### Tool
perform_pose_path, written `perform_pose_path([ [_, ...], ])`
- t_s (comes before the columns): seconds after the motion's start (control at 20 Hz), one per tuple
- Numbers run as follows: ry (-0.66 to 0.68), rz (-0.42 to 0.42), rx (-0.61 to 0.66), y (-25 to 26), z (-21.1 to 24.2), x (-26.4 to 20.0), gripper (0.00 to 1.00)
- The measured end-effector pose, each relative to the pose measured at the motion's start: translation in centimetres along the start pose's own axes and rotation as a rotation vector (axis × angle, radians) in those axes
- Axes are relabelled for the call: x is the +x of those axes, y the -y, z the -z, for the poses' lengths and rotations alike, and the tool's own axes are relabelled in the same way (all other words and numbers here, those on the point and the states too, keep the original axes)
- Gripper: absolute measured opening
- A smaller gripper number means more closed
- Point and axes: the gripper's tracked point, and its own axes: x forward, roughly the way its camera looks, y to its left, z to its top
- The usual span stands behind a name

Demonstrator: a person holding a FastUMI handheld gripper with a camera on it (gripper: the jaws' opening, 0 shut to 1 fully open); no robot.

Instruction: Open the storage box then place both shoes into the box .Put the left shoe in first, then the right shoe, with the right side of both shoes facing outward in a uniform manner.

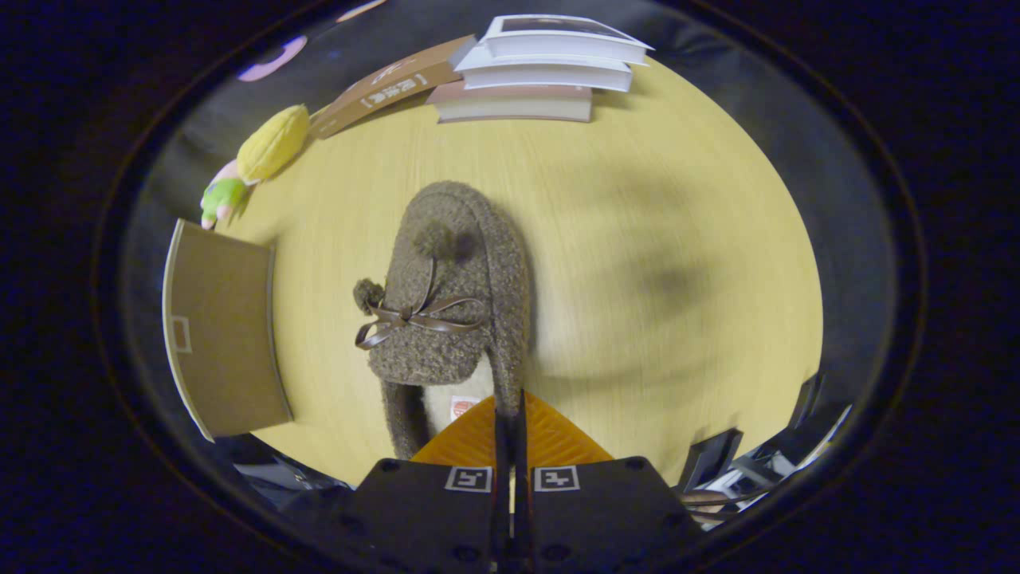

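A brown fuzzy slipper point(446, 295) with a leather bow and pompoms extends straight ahead of my fingers, toe pointing away. My gripper point(510, 418) is shut on the slipper's right-hand collar rim, with the jaws nearly touching. The slipper looks sharp against the blurred wooden table point(653, 199), so it rides with me above the surface. The brown cardboard storage box point(227, 335) stands to the left of the slipper, one flat brown face toward me; its opening is hidden from here.
A stack of books point(542, 76) lies at the table's far edge, with a brown book point(390, 84) leaning beside it. A yellow and green plush toy point(255, 159) lies beyond the box. Dark stands point(717, 458) sit near right.
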Motion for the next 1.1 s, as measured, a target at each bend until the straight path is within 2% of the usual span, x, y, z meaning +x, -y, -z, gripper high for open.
perform_pose_path([
  [0.15,0.016,-0.096,0.099,-1.2,-0.2,-1.1,0.04],
  [0.45,0.063,-0.29,0.173,-6.0,-0.6,-5.7,0.04],
  [0.85,0.124,-0.609,0.068,-18.4,-1.2,-18.0,0.03],
  [1.1,0.109,-0.76,-0.02,-27.6,0.0,-21.7,0.03],
])
